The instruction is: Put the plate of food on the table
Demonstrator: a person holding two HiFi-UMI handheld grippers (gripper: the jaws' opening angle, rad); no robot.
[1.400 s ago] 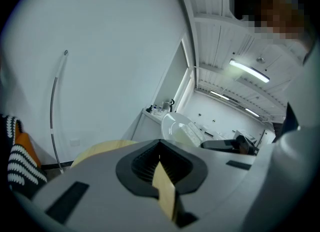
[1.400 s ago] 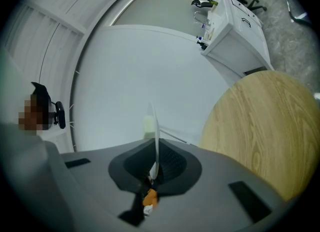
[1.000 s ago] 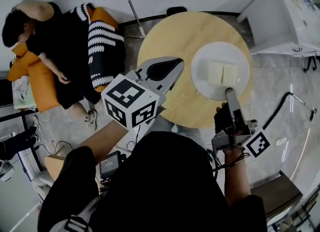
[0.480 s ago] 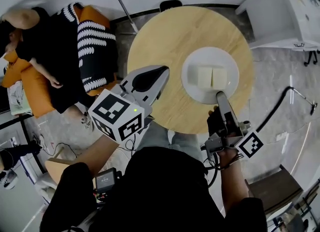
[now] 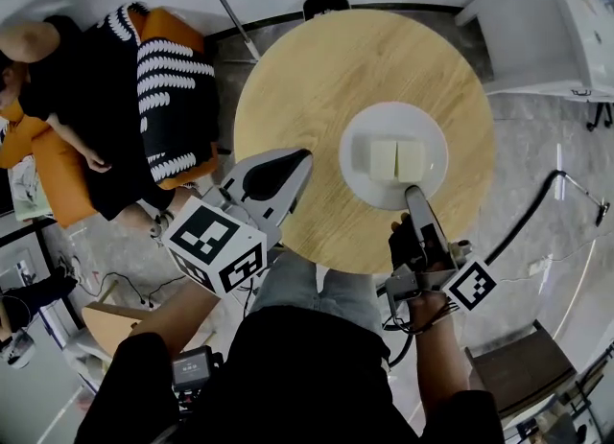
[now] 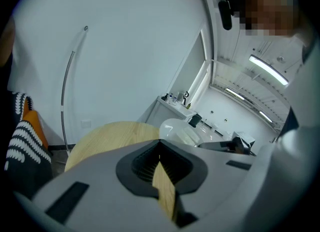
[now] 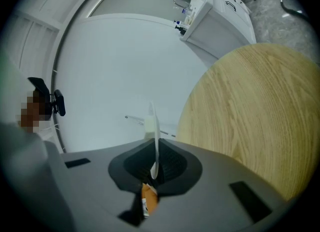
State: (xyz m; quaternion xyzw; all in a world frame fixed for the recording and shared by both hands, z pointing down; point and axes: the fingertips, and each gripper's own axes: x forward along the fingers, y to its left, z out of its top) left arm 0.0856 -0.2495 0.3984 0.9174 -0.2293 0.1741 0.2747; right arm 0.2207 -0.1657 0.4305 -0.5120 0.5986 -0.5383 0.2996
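Noting the plate (image 5: 393,124) first: white, round, with two pale square blocks of food (image 5: 384,158) side by side at its middle. It lies level over the round wooden tabletop (image 5: 317,78), right of centre on the half toward the person, wholly inside the table's edge. No view settles whether its underside touches the wood or hangs just above it.

Grip: the right tongs (image 5: 413,193) are clamped on the plate's near rim, jaws almost together with only the thin rim between them. The right gripper view shows the plate edge-on as a narrow white sliver running out from between the jaws, with wood grain filling the right side. The marker cube (image 5: 470,284) at the back of these tongs sits off the tabletop, above the floor (image 5: 537,145).

Other hand: the left tongs (image 5: 303,155) have jaws together and nothing in them. Their tips are over the near-left part of the tabletop, apart from the plate. The left gripper view shows the tabletop ahead and the plate to its right.

Surroundings: a person in black (image 5: 86,106) lies on an orange seat (image 5: 58,169) at the left, with black-and-white striped fabric (image 5: 177,87) beside them. A white cabinet (image 5: 537,20) stands past the table at upper right. A dark cable (image 5: 532,207) trails on the floor to the right.
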